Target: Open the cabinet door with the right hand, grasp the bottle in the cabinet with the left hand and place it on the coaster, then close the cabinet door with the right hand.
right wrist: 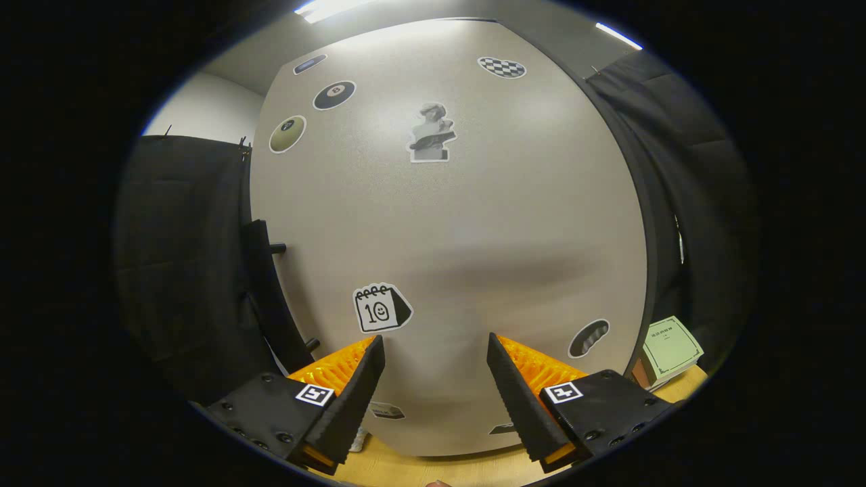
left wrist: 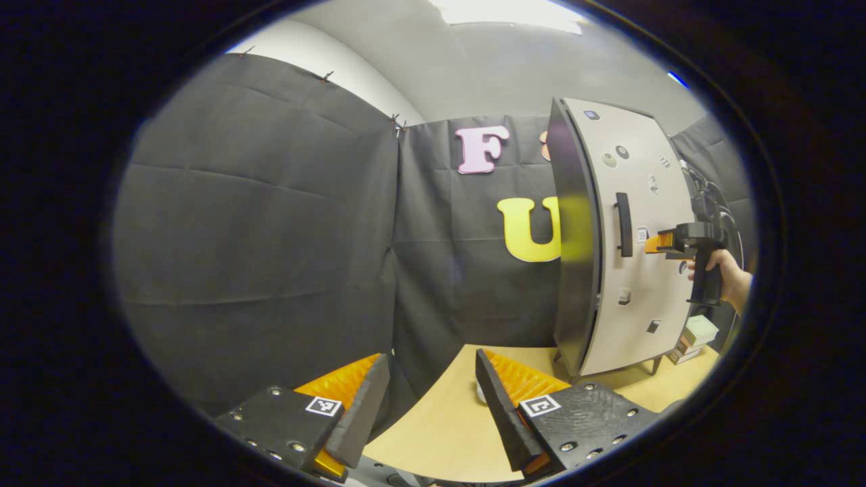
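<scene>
The left gripper (left wrist: 433,379) is level and aimed forward, its jaws spread wide with nothing between them. The right gripper (right wrist: 435,355) likewise has its jaws parted and empty, its fingers pointing straight ahead. In the left gripper view, the right gripper (left wrist: 651,243) appears farther off at the right, held upright by its grip in a hand (left wrist: 724,274) with the forearm reaching in from the edge.
</scene>
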`<state>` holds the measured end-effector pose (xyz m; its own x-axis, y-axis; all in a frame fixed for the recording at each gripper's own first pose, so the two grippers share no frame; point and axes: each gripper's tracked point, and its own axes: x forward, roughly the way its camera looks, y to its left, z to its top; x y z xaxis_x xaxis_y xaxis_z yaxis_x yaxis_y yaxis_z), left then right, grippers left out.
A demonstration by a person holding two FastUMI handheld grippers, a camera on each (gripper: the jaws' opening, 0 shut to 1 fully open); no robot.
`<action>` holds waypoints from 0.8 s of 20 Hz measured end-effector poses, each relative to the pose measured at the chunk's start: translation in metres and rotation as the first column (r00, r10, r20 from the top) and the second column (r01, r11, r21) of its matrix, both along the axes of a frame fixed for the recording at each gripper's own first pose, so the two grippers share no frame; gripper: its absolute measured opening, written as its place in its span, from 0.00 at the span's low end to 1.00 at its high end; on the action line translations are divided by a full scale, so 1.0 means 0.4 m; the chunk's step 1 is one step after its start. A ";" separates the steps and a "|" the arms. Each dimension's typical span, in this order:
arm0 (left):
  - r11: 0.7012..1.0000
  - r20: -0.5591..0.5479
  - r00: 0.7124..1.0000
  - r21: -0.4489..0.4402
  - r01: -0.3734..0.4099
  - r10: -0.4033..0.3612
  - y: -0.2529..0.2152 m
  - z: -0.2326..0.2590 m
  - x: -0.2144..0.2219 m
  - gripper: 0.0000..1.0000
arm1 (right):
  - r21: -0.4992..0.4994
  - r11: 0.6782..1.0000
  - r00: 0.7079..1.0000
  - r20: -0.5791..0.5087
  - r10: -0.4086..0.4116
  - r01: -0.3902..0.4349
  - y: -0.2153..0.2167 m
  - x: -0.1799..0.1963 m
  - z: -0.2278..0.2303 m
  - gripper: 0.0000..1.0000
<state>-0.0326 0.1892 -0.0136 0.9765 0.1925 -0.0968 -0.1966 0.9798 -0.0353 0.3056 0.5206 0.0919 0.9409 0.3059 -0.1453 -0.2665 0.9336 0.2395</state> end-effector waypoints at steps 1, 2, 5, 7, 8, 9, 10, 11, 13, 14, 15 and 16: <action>1.000 0.001 1.000 -0.002 0.012 -0.012 -0.013 -0.003 0.012 0.80 | -0.017 1.000 1.000 0.006 0.002 -0.002 -0.015 -0.016 -0.002 0.97; 1.000 0.000 1.000 -0.007 0.031 -0.031 -0.032 -0.004 0.029 0.79 | -0.033 0.999 1.000 0.010 0.007 -0.006 -0.032 -0.033 -0.005 0.97; 0.997 0.005 0.997 -0.015 0.076 -0.075 -0.079 0.004 0.067 0.80 | -0.092 0.996 0.999 0.027 0.020 -0.018 -0.088 -0.087 -0.010 0.97; 0.994 0.019 0.994 -0.016 0.107 -0.107 -0.121 0.016 0.092 0.78 | -0.145 0.989 0.999 0.050 0.017 -0.010 -0.136 -0.121 -0.009 0.97; 0.992 0.024 0.992 -0.018 0.124 -0.124 -0.145 0.022 0.107 0.78 | -0.168 0.986 0.998 0.062 0.014 -0.003 -0.161 -0.138 -0.006 0.97; 0.990 0.027 0.990 -0.020 0.142 -0.141 -0.169 0.027 0.123 0.78 | -0.185 0.983 0.997 0.073 0.013 0.001 -0.185 -0.156 -0.002 0.97; 0.987 0.030 0.987 -0.022 0.156 -0.156 -0.191 0.033 0.141 0.80 | -0.195 0.981 0.997 0.082 0.011 0.005 -0.207 -0.172 0.003 0.97; 0.985 0.035 0.985 -0.023 0.169 -0.168 -0.213 0.041 0.156 0.78 | -0.198 0.980 0.996 0.090 0.009 0.009 -0.230 -0.188 0.010 0.97; 0.980 0.052 0.979 -0.022 0.196 -0.195 -0.263 0.063 0.179 0.80 | -0.199 0.980 0.994 0.113 0.006 0.016 -0.279 -0.219 0.028 0.97; 0.978 0.061 0.976 -0.019 0.210 -0.209 -0.287 0.076 0.191 0.78 | -0.203 0.979 0.992 0.123 -0.001 0.026 -0.308 -0.232 0.037 0.97; 0.974 0.070 0.972 -0.015 0.225 -0.223 -0.313 0.088 0.200 0.80 | -0.207 0.978 0.991 0.131 -0.008 0.035 -0.338 -0.246 0.045 0.97; 0.971 0.081 0.968 -0.012 0.241 -0.239 -0.343 0.103 0.211 0.78 | -0.210 0.977 0.991 0.136 -0.017 0.046 -0.369 -0.259 0.050 0.97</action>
<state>0.0518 0.0521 0.0274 0.9986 -0.0497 -0.0199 0.0483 0.9968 -0.0629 0.2018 0.3730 0.1120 0.9648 0.2517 -0.0767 -0.2525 0.9676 -0.0010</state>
